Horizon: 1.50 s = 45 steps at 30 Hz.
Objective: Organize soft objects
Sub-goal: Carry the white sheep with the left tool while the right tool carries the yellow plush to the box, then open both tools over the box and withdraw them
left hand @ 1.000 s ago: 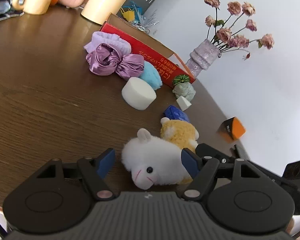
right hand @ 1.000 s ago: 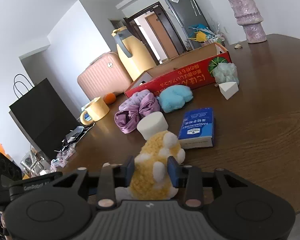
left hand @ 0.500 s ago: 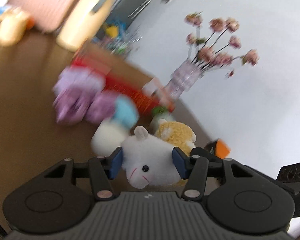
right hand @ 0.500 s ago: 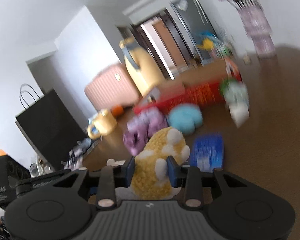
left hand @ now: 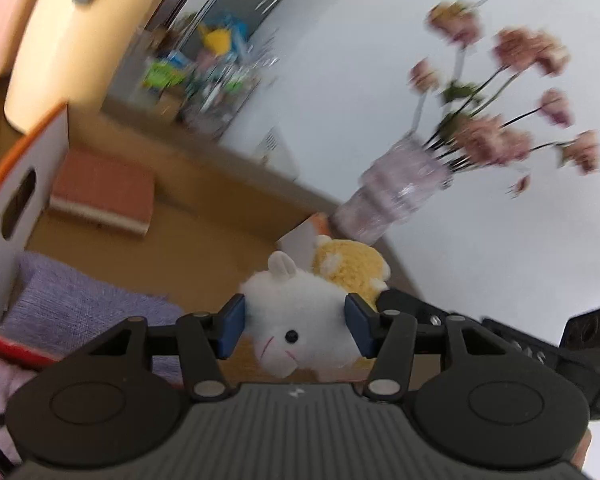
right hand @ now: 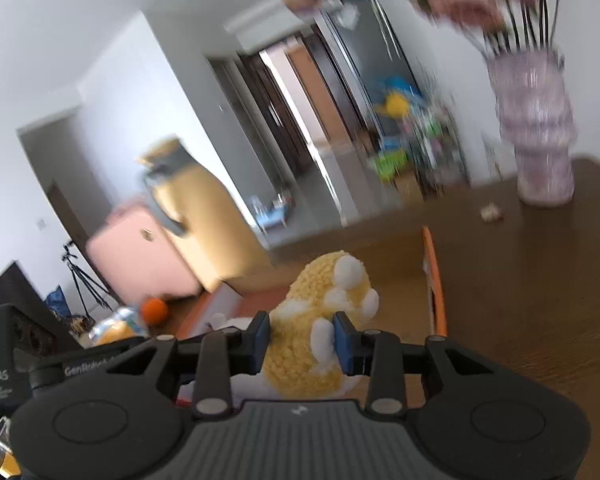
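Note:
My left gripper (left hand: 296,328) is shut on a white plush animal (left hand: 300,304), its blue pads pressing both flanks. It hangs over the open cardboard box (left hand: 20,184). Just behind it is a yellow plush toy (left hand: 348,268). In the right wrist view, my right gripper (right hand: 300,344) is shut on that yellow plush (right hand: 320,312), held beside the box's orange edge (right hand: 432,280). A purple cloth (left hand: 80,304) and a reddish flat item (left hand: 104,188) lie inside the box. The picture is blurred by motion.
A lilac vase with pink flowers (left hand: 396,192) stands on the brown table (right hand: 540,300) beyond the box. A yellow jug (right hand: 192,220), a pink suitcase (right hand: 140,260) and an orange (right hand: 154,310) sit to the far left. The left gripper's body (right hand: 20,352) shows at the left edge.
The left jaws closed on the white plush. Both grippers rose off the table with their toys and moved forward to the box; the loose items on the table dropped out of view.

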Available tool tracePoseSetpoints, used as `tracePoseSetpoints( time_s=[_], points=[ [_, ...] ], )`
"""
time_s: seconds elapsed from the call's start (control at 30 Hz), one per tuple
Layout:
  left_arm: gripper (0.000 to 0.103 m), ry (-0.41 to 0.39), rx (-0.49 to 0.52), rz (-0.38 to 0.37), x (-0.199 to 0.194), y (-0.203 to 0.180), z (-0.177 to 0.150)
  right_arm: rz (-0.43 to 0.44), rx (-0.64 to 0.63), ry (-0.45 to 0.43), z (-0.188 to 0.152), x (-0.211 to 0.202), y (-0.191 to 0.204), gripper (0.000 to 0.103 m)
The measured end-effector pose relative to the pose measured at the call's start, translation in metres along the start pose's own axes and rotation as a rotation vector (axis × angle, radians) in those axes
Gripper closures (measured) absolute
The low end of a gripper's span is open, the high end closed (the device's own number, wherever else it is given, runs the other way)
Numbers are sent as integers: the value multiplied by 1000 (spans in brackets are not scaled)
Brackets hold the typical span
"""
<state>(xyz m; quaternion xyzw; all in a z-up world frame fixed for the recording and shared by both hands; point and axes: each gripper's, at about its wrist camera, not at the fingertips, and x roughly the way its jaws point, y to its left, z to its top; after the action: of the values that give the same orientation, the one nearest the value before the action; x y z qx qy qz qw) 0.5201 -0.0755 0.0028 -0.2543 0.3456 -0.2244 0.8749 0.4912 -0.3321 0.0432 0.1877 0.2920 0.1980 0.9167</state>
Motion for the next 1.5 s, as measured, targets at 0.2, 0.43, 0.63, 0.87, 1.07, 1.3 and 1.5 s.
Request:
tracePoseSetpoints(
  time_s=[0.2,0.43,0.63,0.87,1.07,1.3,1.5],
  points=[
    [48,96,54,55,38,1,-10,-89,2,98,-8,45,-28,66],
    [42,116,116,62,34,-9,-18,-191,-61,98,-16,39,-25,66],
    [34,15,232,69,-36,-33,-11,-201,-130,16,2,-9,6,60],
    [22,-168,382,191,-145,-52,-10,-190,-228,-69,8,-76,57,44],
    [0,-424,481,369,-205,-49,-45,-240,-370,-206,-27,-111,99,17],
    [0,-483,450,397,-233,-38,-73,-239,-411,-398,-88,-134,121,8],
    [0,-498,437,394,-248,-35,-83,-258,-414,-412,-100,-145,128,8]
  ],
)
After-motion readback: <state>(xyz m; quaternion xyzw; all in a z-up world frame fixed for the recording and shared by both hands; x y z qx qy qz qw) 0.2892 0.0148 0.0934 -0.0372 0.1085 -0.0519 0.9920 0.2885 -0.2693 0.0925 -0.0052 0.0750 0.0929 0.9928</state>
